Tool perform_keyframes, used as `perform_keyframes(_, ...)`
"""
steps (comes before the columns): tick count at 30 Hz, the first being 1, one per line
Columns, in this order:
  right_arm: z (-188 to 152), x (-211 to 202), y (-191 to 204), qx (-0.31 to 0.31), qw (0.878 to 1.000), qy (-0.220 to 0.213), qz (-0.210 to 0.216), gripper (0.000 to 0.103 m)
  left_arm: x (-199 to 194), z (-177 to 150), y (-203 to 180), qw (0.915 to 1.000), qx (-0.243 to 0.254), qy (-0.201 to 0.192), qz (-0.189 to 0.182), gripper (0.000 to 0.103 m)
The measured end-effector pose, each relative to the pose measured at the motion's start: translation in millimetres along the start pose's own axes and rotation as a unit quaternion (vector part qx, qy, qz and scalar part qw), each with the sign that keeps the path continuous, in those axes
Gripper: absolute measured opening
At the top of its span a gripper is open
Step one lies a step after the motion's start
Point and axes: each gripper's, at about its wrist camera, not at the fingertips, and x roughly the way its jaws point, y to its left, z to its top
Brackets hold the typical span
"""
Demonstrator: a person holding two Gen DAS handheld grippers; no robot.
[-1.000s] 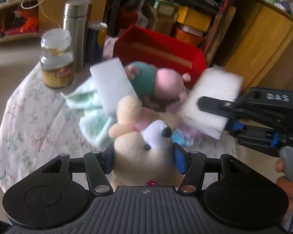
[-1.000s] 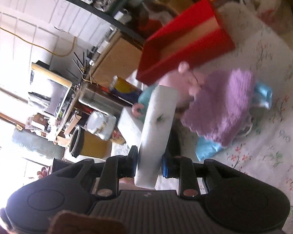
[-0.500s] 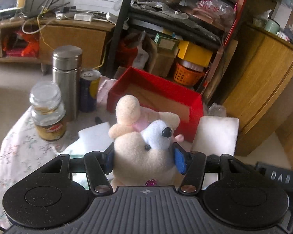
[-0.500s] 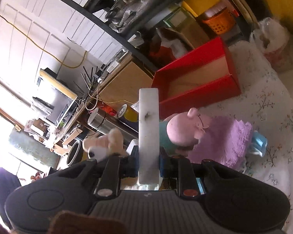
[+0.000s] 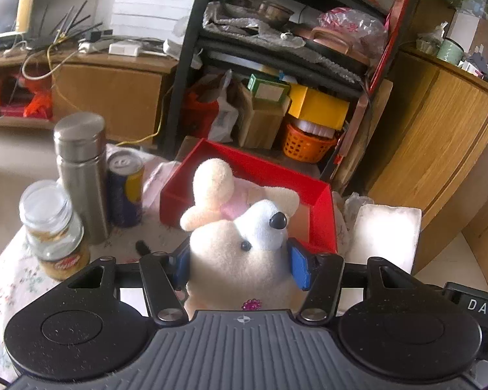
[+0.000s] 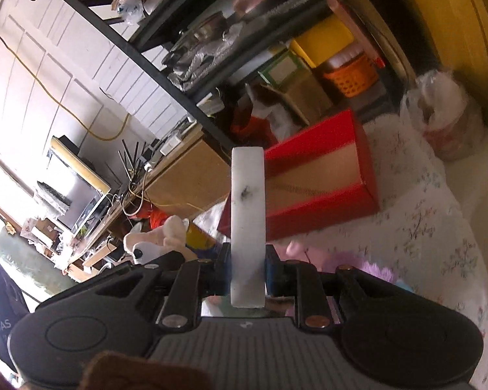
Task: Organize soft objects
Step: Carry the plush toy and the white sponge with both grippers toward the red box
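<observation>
Floral tablecloth point(image 6: 439, 227) underneath everything, spread from 5 o'clock up toward 2 o'clock in the right wrist view. Red tray point(image 5: 322, 208) at 12 o'clock from the left wrist camera, open side up, lying on the cloth just beyond the held toy; same tray point(image 6: 325, 214) at 1 o'clock from the right wrist camera, bare tan floor showing inside.

Left gripper point(image 5: 240, 260) closed about halfway, blue pads pressed into both flanks of a cream plush dog point(image 5: 240, 247), raised off the cloth with its ears overlapping the near wall of the tray; nose aimed toward 1 o'clock. Same plush point(image 6: 153, 240) visible at 9 o'clock in the right wrist view.

Right gripper point(image 6: 247, 269) clamped narrowly on a white sponge point(image 6: 247, 208), held on edge and standing straight up toward 12 o'clock, a dark smudge on its narrow face. Same sponge point(image 5: 384, 237) broad side on at 3 o'clock in the left wrist view, just beside the tray's right corner.

Steel flask point(image 5: 81, 172) upright at 10 o'clock, blue and yellow can point(image 5: 125, 188) touching or just beside it, glass jar point(image 5: 53, 230) nearer at 9 o'clock. Purple fluffy cloth point(image 6: 367, 266) on the table at 4 o'clock past the right gripper's fingers, mostly hidden.
</observation>
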Motion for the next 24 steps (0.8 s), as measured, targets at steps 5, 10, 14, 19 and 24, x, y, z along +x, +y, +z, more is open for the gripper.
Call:
perform_keyframes(5, 11.2, 8.5, 1.1, -0.004, 1.000, -0.005, -0.002, 0.000, 9.2, 14.3, -7.5, 0.9999, 0.001, -0.011, -0.007, 0.059)
perform_keyframes(10, 22.4, 15.6, 1.0, -0.002, 1.000, -0.011, -0.004, 0.000, 18.1, 29.8, -14.0, 0.9996, 0.004, -0.026, -0.007, 0.059)
perform_keyframes(14, 31.6, 25.4, 1.0, -0.004, 1.000, -0.012, -0.008, 0.000, 29.2, 39.3, -15.1, 0.9996, -0.003, -0.027, -0.010, 0.059)
perform_keyframes(19, 43.3, 37.3, 3.7, -0.012, 1.000, -0.017, -0.015, 0.000, 40.9, 47.3, -17.4, 0.9995, 0.003, -0.031, -0.003, 0.060)
perform_keyframes(24, 51.8, 45.4, 3.6, -0.020, 0.999, -0.023, -0.023, 0.000, 49.8, 54.5, -13.2, 0.9995, -0.004, -0.033, 0.001, 0.060)
